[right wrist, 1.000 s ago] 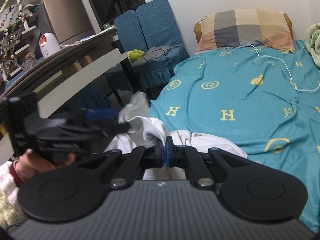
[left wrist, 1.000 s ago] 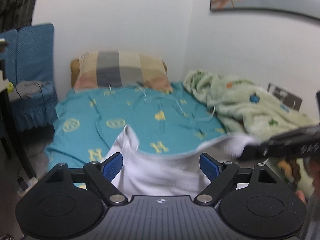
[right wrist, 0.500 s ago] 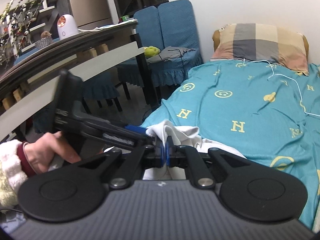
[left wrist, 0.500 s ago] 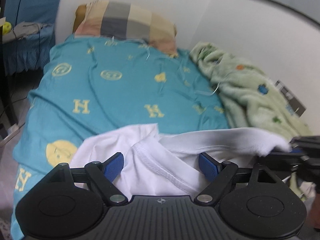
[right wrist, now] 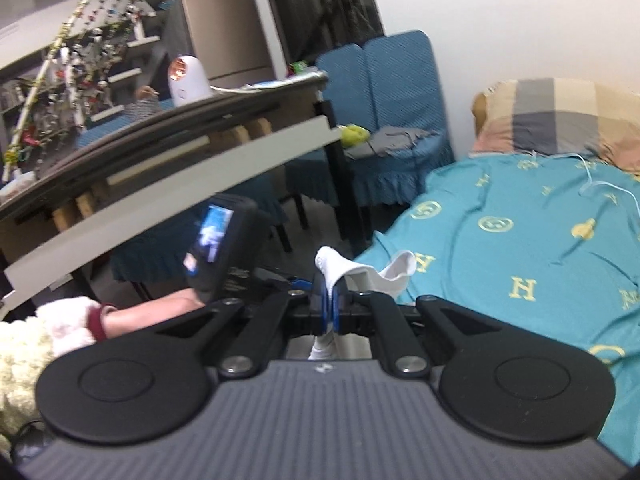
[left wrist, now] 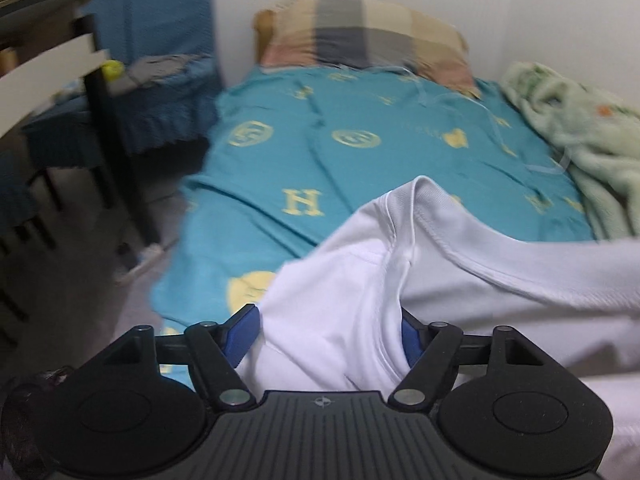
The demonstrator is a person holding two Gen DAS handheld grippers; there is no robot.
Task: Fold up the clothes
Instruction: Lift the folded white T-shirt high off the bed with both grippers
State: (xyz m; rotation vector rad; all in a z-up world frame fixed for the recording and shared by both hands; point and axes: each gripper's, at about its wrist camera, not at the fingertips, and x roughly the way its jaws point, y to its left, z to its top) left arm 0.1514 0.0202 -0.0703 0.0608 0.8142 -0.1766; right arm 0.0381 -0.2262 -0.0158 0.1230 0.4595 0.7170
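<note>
A white T-shirt [left wrist: 460, 280] hangs stretched above the near end of a bed with a teal sheet [left wrist: 360, 160]. My left gripper [left wrist: 328, 332] is open, its blue pads wide apart, with bunched shirt fabric lying between them. My right gripper [right wrist: 330, 304] is shut on a pinch of the white shirt [right wrist: 340, 270], which sticks up past the pads. In the right wrist view the left gripper body [right wrist: 224, 240] and the hand holding it sit to the left, close by.
A plaid pillow [left wrist: 360, 36] lies at the head of the bed. A pale green blanket [left wrist: 580, 132] is heaped on the bed's right side. A dark table [right wrist: 160, 152] and blue chairs [right wrist: 380, 120] stand left of the bed.
The left gripper has swung left and moved in on the shirt, so fabric now fills the space between its pads. The right gripper has lifted, still pinching the shirt.
</note>
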